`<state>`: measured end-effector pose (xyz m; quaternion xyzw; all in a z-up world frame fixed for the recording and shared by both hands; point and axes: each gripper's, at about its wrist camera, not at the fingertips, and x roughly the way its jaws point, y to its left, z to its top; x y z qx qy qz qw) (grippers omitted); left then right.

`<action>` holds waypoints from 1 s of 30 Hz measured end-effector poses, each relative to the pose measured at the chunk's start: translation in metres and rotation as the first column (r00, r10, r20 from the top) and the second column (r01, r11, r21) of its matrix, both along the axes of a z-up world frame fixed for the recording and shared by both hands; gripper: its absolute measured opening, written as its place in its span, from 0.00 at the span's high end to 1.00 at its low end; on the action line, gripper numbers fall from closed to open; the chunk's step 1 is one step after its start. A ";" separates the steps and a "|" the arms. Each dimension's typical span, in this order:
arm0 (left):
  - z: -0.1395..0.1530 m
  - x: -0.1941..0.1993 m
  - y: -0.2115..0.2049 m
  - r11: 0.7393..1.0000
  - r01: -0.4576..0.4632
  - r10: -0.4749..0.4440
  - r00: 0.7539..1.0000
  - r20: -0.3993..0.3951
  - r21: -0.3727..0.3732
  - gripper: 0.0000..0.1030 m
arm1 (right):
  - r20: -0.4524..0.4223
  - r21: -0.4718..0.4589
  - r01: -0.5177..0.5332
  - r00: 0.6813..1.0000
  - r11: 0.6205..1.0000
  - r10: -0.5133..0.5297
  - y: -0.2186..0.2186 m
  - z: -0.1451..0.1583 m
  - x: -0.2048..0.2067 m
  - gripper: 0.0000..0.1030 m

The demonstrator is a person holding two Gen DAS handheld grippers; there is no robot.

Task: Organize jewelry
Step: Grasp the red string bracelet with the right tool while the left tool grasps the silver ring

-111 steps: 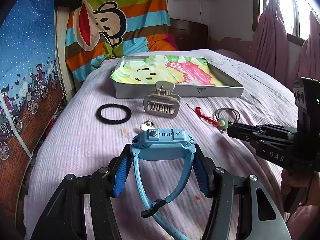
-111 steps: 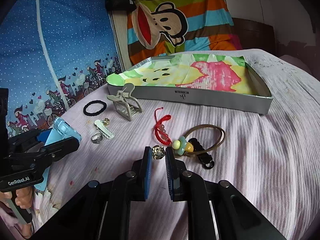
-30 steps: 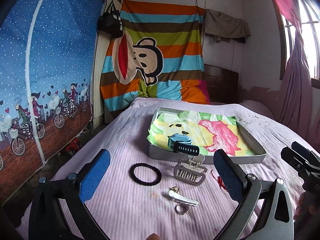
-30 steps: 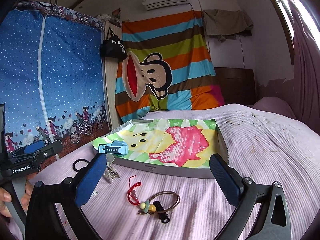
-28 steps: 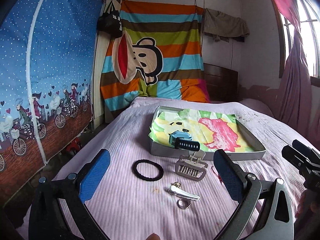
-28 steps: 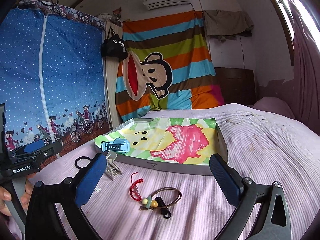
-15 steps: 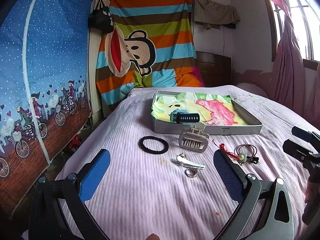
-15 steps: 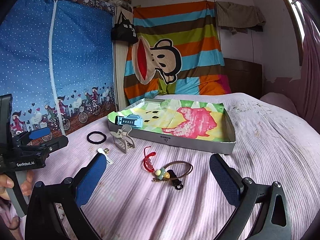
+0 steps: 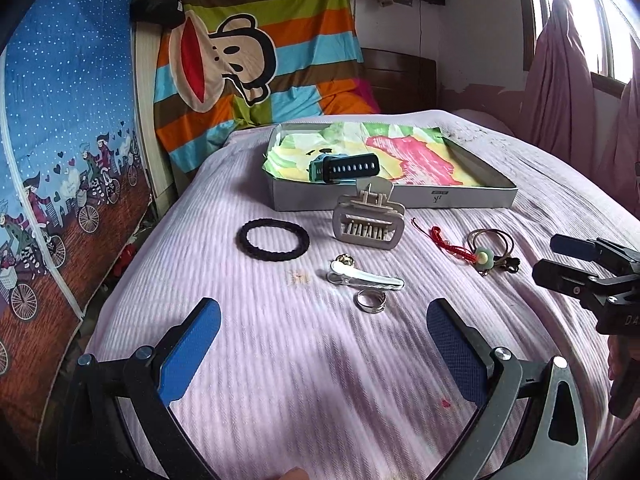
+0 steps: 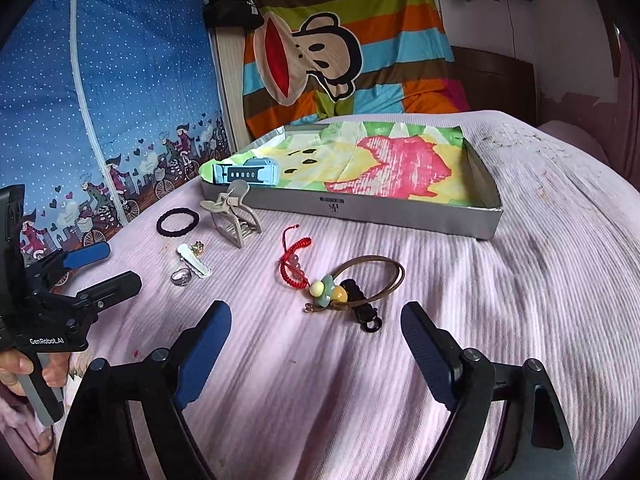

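Covering the bed, ribbed lilac bedspread, striped monkey blanket behind, both grippers spread wide, empty.

The left gripper is held low and level, its two blue-padded fingers spread wide apart with nothing between them. Seen from the right wrist, it sits at the left edge, and a bare hand wraps its grey handle. The right gripper is likewise level and gaping, its fingers empty. From the left wrist, its black body juts in from the right edge.
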<state>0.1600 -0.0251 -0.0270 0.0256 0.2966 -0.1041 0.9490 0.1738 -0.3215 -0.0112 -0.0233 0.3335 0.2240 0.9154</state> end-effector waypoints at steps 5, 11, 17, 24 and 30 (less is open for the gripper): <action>-0.005 0.009 -0.006 0.999 0.032 -0.032 0.999 -0.022 -0.004 0.03 | -0.012 -0.004 -0.016 1.000 1.000 0.016 0.006 -0.004 0.007 0.44; -0.015 0.020 -0.012 0.997 0.083 -0.083 0.994 -0.073 -0.009 0.19 | 0.000 -0.026 -0.064 0.998 0.998 0.064 0.020 -0.005 0.018 0.53; -0.022 0.029 -0.015 0.992 0.119 -0.122 0.987 -0.103 -0.029 0.33 | 0.018 -0.055 -0.112 0.993 0.992 0.114 0.032 -0.006 0.027 0.60; -0.027 0.040 -0.015 0.991 0.124 -0.131 0.981 -0.140 -0.058 0.51 | 0.009 -0.085 -0.144 0.989 0.986 0.145 0.042 -0.010 0.041 0.71; -0.030 0.046 -0.016 0.995 0.093 -0.099 0.983 -0.158 -0.042 0.63 | -0.029 -0.141 -0.134 0.991 0.981 0.131 0.051 -0.019 0.047 0.73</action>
